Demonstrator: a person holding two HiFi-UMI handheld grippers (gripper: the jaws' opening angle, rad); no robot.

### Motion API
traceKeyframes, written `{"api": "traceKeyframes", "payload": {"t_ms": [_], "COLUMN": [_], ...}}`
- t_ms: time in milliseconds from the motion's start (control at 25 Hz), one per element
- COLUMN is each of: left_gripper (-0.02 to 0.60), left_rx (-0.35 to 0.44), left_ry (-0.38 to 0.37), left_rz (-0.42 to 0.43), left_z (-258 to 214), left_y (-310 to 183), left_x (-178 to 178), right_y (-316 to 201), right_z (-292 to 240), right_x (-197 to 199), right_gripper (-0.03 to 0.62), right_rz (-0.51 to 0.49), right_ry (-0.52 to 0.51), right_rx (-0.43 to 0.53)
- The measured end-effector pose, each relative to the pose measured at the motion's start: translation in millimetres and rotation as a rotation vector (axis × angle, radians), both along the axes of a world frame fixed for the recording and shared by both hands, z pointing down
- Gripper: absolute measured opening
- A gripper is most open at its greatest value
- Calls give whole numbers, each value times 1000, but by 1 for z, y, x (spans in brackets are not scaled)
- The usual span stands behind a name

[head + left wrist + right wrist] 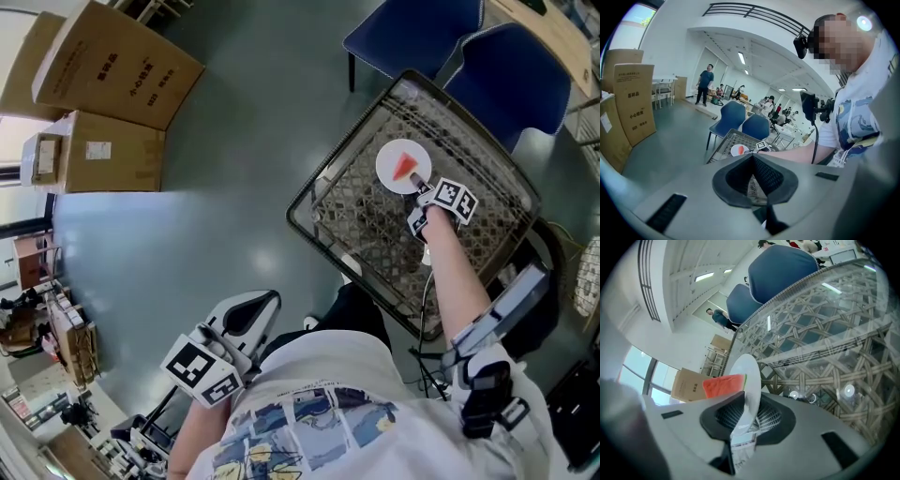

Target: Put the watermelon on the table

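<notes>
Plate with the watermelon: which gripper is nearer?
Right. The right gripper is shut on the plate over the table; the left gripper is far off, down by the person's torso.

Table (375, 234): near half of the glass free; plate (403, 166) over the far side, right gripper (425, 190) clamped on its rim; two chairs (511, 66) just beside the far edge, closing that side; open floor (234, 159) to the left; boxes (112, 103) well apart, far left.

The right tongs (746, 420) clamp a plate (751, 373) carrying watermelon (723, 385) over the woven table (825, 362).
</notes>
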State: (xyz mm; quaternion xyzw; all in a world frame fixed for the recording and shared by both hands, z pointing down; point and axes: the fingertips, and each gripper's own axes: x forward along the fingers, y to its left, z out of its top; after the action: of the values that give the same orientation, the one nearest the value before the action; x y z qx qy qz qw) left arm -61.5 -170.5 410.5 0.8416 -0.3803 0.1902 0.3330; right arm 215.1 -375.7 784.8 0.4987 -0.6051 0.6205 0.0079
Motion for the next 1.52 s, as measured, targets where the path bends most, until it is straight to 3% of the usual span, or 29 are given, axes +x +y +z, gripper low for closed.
{"api": "traceKeyframes", "payload": {"t_ms": [520,1320,1520], "left_gripper": [8,8,8], "left_rx": [26,45,49], "left_ry": [1,12,10], "left_rz": [-9,-77,-94], "left_z": [-8,-9,-9], "left_y": [9,35,46], "left_x": [-6,-40,-52], "right_y": [-1,4,8], "right_z": [-3,2,-1], "right_x": [5,21,29], "right_gripper": [118,169,167], "right_rz": [-107,-173,-148], "right_ry": [319,596,603], "right_rx": [-57,-116,-97]}}
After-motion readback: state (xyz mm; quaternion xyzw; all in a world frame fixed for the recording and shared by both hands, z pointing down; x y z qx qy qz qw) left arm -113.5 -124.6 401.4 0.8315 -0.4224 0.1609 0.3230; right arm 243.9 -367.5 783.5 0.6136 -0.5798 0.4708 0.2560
